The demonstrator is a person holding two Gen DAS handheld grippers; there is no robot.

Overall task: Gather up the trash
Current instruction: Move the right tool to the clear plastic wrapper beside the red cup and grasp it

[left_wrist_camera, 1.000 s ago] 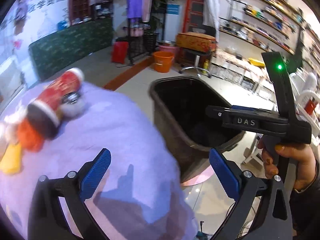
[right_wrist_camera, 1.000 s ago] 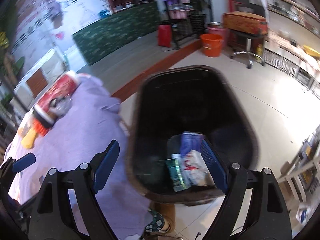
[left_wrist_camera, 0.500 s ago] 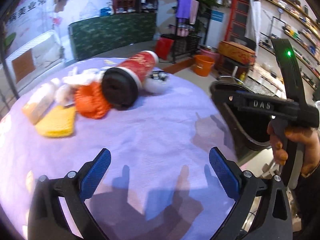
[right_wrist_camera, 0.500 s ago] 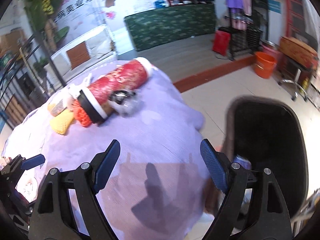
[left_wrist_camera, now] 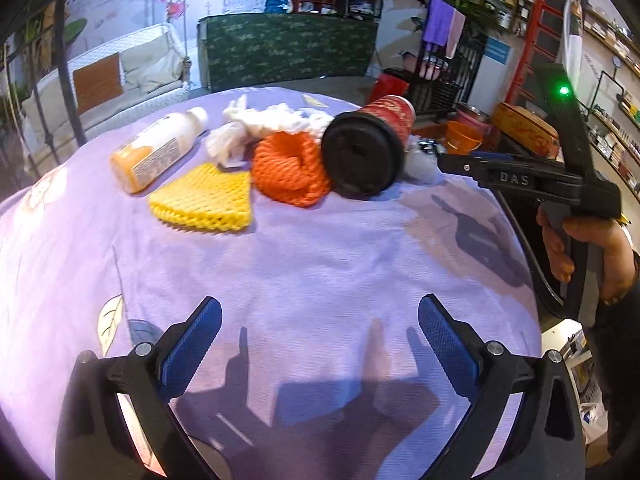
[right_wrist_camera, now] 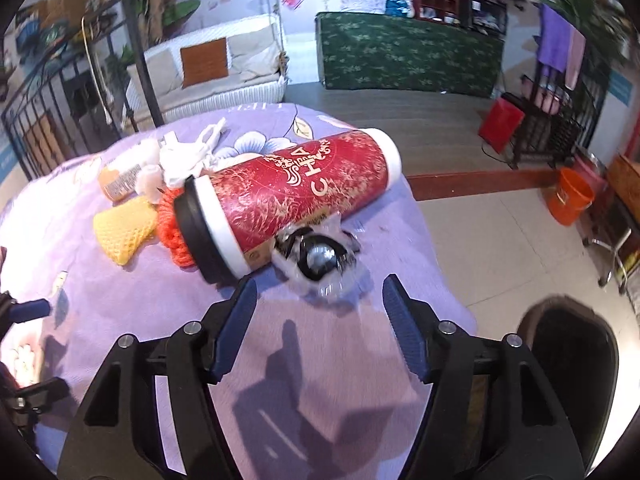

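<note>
Trash lies on a purple cloth-covered table (left_wrist_camera: 320,264): a red canister with a black lid (right_wrist_camera: 288,196) on its side, a crumpled clear wrapper (right_wrist_camera: 320,258) beside the lid end, an orange net (left_wrist_camera: 290,168), a yellow foam net (left_wrist_camera: 204,198), a small bottle (left_wrist_camera: 154,154) and white tissue (left_wrist_camera: 260,122). My right gripper (right_wrist_camera: 318,326) hovers just short of the wrapper, its jaws closing with nothing between them. My left gripper (left_wrist_camera: 320,344) stands open over bare cloth, well short of the pile. The dark trash bin (right_wrist_camera: 572,364) sits on the floor at the table's right.
A hand holds the right gripper's handle (left_wrist_camera: 576,248) at the right of the left wrist view. Beyond the table are a white sofa (right_wrist_camera: 216,72), a green-covered counter (right_wrist_camera: 408,56), an orange bucket (right_wrist_camera: 570,196) and a black rack (right_wrist_camera: 560,128).
Both grippers swung left from over the bin to over the table, so the trash pile now fills both views. The right gripper's jaws have narrowed.
</note>
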